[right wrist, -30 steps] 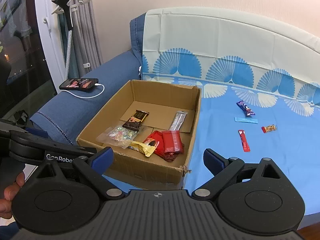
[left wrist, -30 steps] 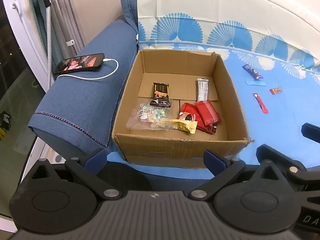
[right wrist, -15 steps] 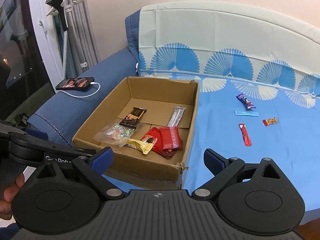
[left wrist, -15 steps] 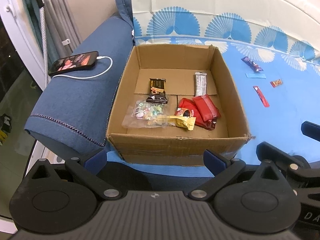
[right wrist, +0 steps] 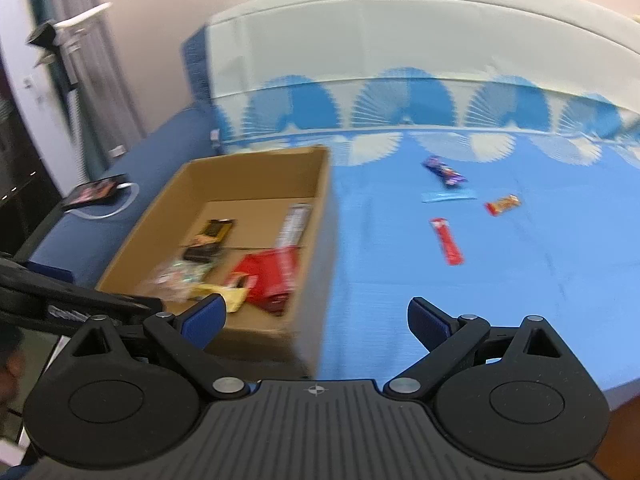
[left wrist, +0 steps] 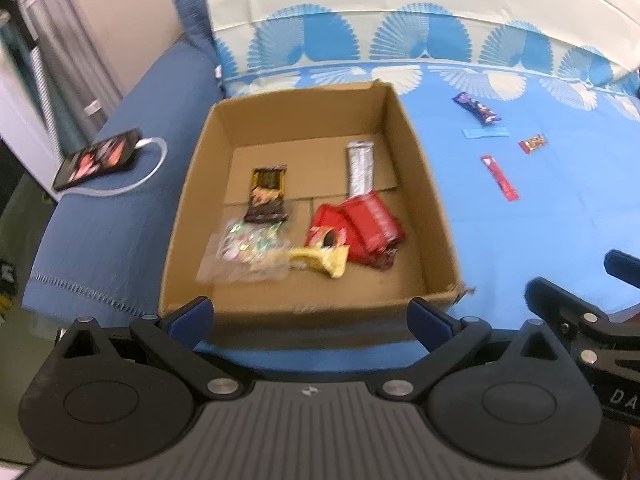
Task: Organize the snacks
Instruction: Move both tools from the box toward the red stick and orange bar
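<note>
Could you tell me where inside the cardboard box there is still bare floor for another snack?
The cardboard box has bare floor along its back wall, behind the dark chocolate bar, and in its front right corner. The front middle is crowded: candy bag, yellow wrapper, red packets.

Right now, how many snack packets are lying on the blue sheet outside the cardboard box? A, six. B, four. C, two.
B: four lie on the blue sheet right of the cardboard box: purple packet, light blue strip, small orange-red packet and long red stick.
</note>
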Demonstrator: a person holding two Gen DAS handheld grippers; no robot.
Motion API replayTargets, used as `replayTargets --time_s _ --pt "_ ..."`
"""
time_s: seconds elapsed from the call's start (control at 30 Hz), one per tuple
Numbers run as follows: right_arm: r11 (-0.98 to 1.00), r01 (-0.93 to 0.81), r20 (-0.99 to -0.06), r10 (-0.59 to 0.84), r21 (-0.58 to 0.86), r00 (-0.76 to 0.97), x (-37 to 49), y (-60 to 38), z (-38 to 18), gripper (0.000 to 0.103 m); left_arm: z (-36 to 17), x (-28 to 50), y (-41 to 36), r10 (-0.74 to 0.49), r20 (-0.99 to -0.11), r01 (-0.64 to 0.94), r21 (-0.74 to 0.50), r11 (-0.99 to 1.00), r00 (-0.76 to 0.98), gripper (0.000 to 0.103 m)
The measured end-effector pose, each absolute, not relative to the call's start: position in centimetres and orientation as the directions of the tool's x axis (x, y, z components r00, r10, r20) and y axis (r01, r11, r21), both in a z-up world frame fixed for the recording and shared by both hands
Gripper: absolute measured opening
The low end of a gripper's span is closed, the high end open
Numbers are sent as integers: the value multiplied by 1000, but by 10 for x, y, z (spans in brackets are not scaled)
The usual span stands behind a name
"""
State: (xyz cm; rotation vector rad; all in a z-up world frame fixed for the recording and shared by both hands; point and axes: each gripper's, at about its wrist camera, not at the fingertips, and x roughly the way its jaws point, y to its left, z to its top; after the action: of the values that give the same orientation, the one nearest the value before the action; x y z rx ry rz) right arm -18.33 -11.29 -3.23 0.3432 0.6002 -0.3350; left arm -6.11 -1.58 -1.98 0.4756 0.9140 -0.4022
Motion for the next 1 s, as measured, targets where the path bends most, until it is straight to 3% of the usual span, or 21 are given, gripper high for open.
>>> replayTargets --time_s 0.47,0.77,1.0 --pt "716 663 -639 -410 217 651 -204 -268 -80 98 -40 1 -192 -207 -868 681 185 708 451 103" --pt "618 753 -699 -436 226 567 -153 -393 -137 98 -136 70 -353 -215 -904 814 203 544 369 103" --pt "645 734 -690 -432 213 581 -100 -451 -159 98 -178 129 -401 -162 -900 775 244 583 405 103"
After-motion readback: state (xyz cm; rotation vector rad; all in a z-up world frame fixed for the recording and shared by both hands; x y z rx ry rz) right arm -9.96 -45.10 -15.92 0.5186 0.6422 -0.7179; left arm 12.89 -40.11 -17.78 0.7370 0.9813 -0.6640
